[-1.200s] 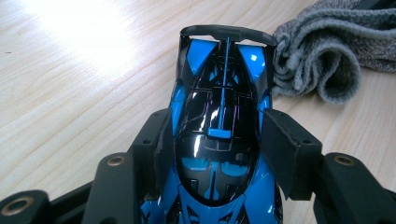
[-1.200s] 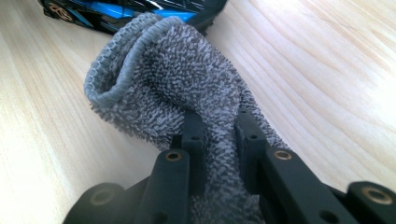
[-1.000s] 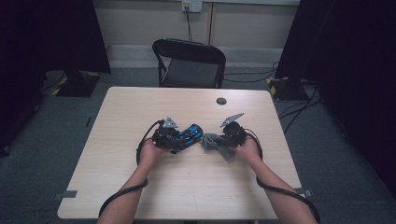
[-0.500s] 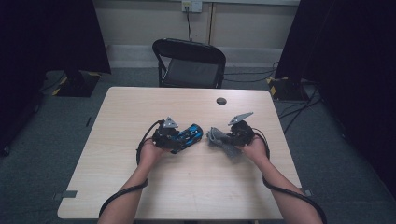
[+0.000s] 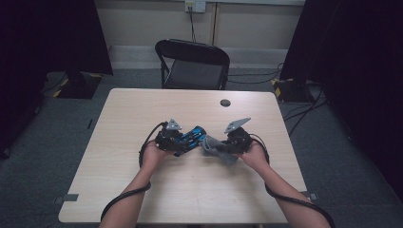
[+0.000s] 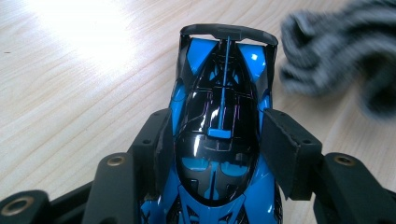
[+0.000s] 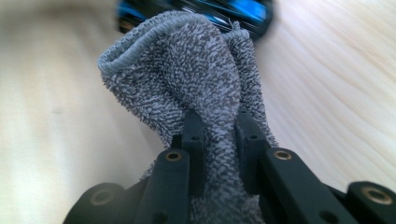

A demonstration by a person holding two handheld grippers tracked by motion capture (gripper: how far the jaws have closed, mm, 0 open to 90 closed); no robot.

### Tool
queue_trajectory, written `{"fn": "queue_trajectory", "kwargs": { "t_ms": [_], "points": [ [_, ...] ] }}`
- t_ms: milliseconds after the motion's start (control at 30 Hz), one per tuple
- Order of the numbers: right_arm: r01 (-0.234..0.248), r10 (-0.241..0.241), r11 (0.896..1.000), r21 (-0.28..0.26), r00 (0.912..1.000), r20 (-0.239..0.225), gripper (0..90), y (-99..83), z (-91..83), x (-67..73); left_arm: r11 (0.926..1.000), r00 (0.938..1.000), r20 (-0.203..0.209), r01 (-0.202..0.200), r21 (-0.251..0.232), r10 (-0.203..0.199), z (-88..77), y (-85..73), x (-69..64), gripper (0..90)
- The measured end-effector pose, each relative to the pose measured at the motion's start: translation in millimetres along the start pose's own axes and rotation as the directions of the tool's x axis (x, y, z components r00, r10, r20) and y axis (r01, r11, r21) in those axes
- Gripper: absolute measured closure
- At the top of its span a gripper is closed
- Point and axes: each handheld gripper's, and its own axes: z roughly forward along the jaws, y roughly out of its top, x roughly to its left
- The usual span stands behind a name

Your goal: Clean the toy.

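One glossy blue-and-black toy race car (image 6: 219,135) clamped by its sides in the left gripper (image 5: 177,139) near the pale wooden table's (image 5: 142,114) middle, grey terry cloth (image 7: 196,79) pinched tight in the right gripper (image 5: 227,145), cloth just beside the car's tail, bare tabletop on all sides, small black disc (image 5: 225,102) near the far edge, black folding chair (image 5: 192,64) beyond.

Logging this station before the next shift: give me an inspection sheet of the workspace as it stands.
Surface: pale wooden table, bare around the work.
Job's things: blue toy race car; grey terry cloth beside it.
Clutter: small dark round object near the far edge.
Grippers: left gripper shut on the car's sides; right gripper pinching the cloth.
Cables: black cable trails along each forearm.
Surroundings: black folding chair, dark curtains, wall socket.
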Motion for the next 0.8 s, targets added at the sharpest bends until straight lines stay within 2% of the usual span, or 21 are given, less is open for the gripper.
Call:
{"fn": "queue_trajectory", "kwargs": {
  "t_ms": [133, 267, 333, 400, 467, 567, 667, 800],
  "points": [
    [0.068, -0.067, 0.998, 0.007, 0.9954, -0.068, 77.6, 10.8, 11.0, 22.9, 1.0, 1.0, 0.0, -0.001, 0.004, 0.001, -0.1, 0.3, 0.2, 44.7],
    [0.141, -0.138, 0.99, 0.017, 0.9829, -0.122, 77.6, 20.4, 23.7, 44.3, 1.0, 0.9999, -0.009, -0.005, -0.007, 0.005, -0.2, -0.3, 0.8, 44.7],
    [0.181, -0.175, 0.983, 0.029, 0.974, -0.144, 77.6, 25.7, 30.6, 53.9, 1.0, 0.9999, -0.013, -0.007, -0.005, 0.007, -0.3, 0.0, 0.8, 44.7],
    [0.196, -0.188, 0.98, 0.034, 0.969, -0.16, 77.6, 29.3, 36.5, 58.9, 0.9999, 0.9998, -0.014, -0.011, -0.001, 0.011, -0.5, 0.1, 0.9, 44.7],
    [0.214, -0.205, 0.976, 0.036, 0.963, -0.175, 77.6, 33.4, 43.4, 64.0, 0.9999, 1.0, -0.003, 0.002, -0.011, -0.002, 0.1, -0.6, 0.2, 44.7],
    [0.227, -0.216, 0.973, 0.038, 0.9587, -0.184, 77.5, 37.3, 51.1, 68.0, 0.9999, 1.0, -0.003, 0.001, -0.013, -0.001, 0.1, -1.0, 0.3, 44.7],
    [0.229, -0.216, 0.972, 0.052, 0.9597, -0.18, 77.4, 39.6, 60.4, 67.3, 0.9999, 1.0, -0.003, 0.002, -0.013, -0.002, 0.1, -0.9, 0.3, 44.7],
    [0.193, -0.181, 0.98, 0.057, 0.9696, -0.164, 77.3, 40.2, 66.8, 59.9, 0.9999, 1.0, -0.003, 0.001, -0.012, -0.001, -0.2, -1.0, 0.3, 44.7]
  ]
}}
